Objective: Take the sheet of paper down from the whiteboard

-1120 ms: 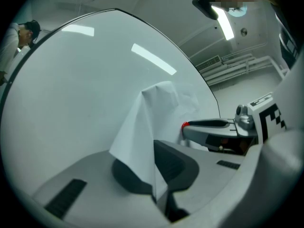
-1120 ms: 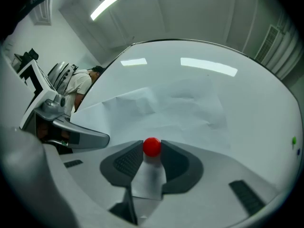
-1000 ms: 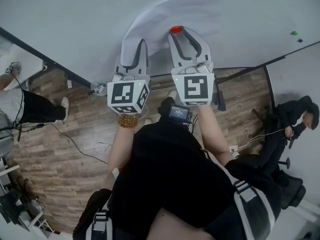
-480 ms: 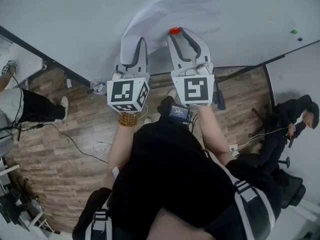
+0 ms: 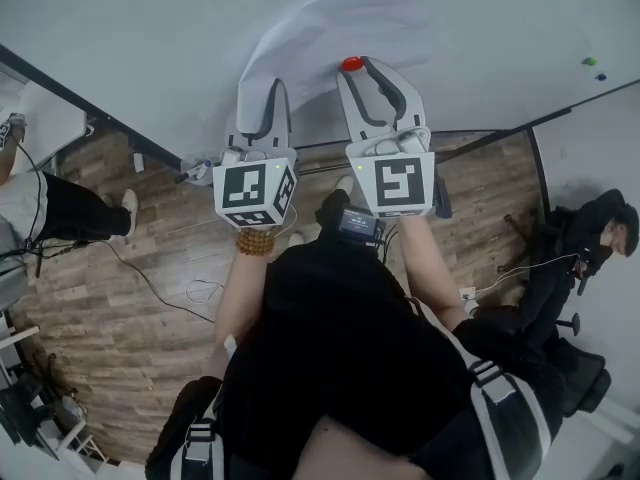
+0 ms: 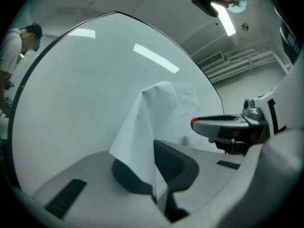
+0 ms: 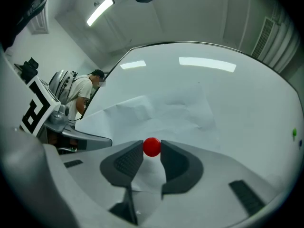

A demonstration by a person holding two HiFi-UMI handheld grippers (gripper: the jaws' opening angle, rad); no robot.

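A white sheet of paper (image 5: 345,23) hangs on the whiteboard (image 5: 130,38), with its lower left corner pulled off the board. My left gripper (image 5: 272,90) is shut on that loose corner; in the left gripper view the paper (image 6: 145,127) rises in a fold out of the closed jaws of this gripper (image 6: 156,186). My right gripper (image 5: 354,66) is closed round a small red magnet (image 5: 351,63) on the sheet's lower edge. In the right gripper view the red magnet (image 7: 152,147) sits between both pads, against the paper (image 7: 161,110).
A green dot and a blue dot (image 5: 588,65) stick to the board at the far right. The board's stand (image 5: 440,198) and cables (image 5: 160,288) lie on the wooden floor below. One person (image 5: 590,243) sits at the right, another (image 5: 40,208) stands at the left.
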